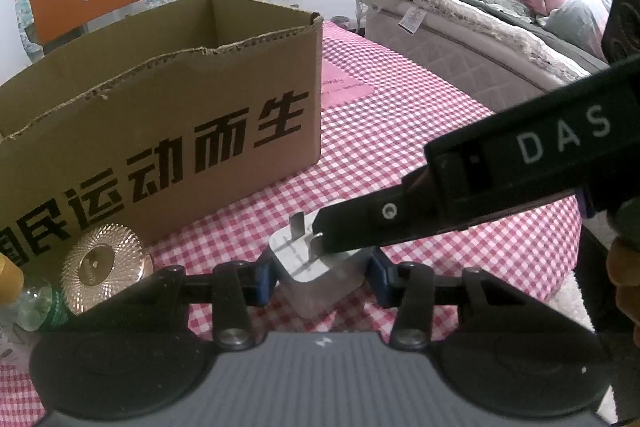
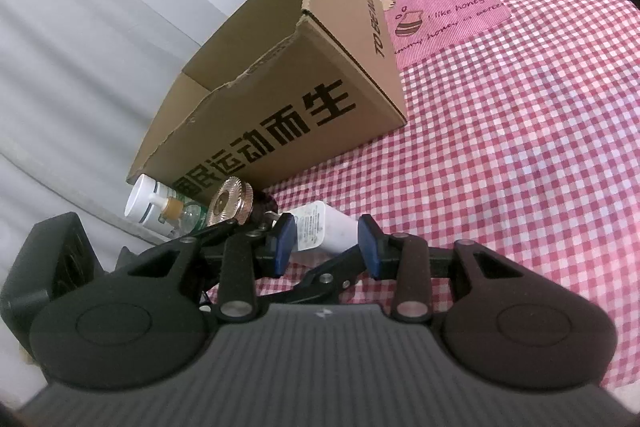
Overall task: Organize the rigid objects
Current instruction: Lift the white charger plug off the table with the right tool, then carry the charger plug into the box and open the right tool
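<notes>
A white plug adapter point(image 1: 316, 267) with metal prongs sits between the blue pads of my left gripper point(image 1: 320, 277), which is shut on it just above the pink checked cloth point(image 1: 420, 115). My right gripper point(image 2: 326, 245) also has the adapter point(image 2: 326, 229) between its blue pads; its black finger point(image 1: 360, 227) crosses over the adapter in the left wrist view. An open brown cardboard box point(image 1: 160, 131) with black Chinese lettering stands behind, to the left; it also shows in the right wrist view point(image 2: 288, 75).
A gold ribbed round lid point(image 1: 106, 263) lies by the box's front, with a clear bottle point(image 1: 36, 303) beside it. In the right wrist view a white pump bottle point(image 2: 148, 205) lies near the lid point(image 2: 230, 201). A bed point(image 1: 460, 27) stands at the right.
</notes>
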`<state>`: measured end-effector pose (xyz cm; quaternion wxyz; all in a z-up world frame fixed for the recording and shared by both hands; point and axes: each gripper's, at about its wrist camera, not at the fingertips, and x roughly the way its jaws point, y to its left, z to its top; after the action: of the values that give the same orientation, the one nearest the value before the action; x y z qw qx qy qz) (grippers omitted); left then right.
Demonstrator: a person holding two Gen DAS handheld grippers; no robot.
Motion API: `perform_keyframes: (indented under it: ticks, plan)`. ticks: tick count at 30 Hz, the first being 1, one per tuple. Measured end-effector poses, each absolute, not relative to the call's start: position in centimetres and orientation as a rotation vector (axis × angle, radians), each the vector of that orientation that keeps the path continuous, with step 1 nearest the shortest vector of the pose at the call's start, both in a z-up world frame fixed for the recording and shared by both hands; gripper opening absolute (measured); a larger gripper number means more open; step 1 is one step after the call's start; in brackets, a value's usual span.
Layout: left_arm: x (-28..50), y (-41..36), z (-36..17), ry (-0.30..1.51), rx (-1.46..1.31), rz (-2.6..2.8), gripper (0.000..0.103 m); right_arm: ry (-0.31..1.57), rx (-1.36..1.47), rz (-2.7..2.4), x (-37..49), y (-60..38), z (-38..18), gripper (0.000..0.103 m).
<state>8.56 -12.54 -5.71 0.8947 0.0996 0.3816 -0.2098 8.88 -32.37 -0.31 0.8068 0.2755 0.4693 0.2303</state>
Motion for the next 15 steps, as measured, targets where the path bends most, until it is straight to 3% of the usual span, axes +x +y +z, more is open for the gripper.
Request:
perform_keyframes:
  ticks: [6,15]
  plan:
    - [7.8,-11.9,-3.3,0.764,0.204,-0.434,0.047,0.977,0.58,0.509,8.3,-32.2,1.7,0.035]
    - [9.8,-9.4,4.6,0.676,0.207,-0.404,0.047,0.839,0.548,0.612,10.9,-30.4,8.9,0.035]
